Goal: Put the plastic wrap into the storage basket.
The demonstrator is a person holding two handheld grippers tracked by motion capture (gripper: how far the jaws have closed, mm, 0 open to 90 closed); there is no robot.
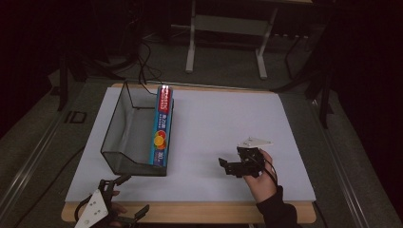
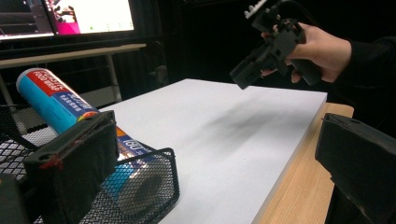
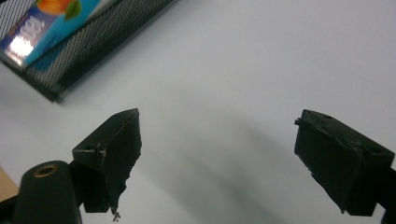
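A long blue box of food wrap [image 1: 162, 126], red at its far end with fruit pictures near the front, is lying lengthwise inside a black mesh basket [image 1: 114, 124]. It is leaning against the basket's right wall on the white table's left side.

The high view looks forward and down from above the person's side, taking in the whole white worktop [image 1: 214, 137]. The left gripper view sits low at the near-left corner, facing across the worktop, close to the mesh basket [image 2: 140, 186]. The right gripper view looks steeply down, near the surface. All three share the basket's end.
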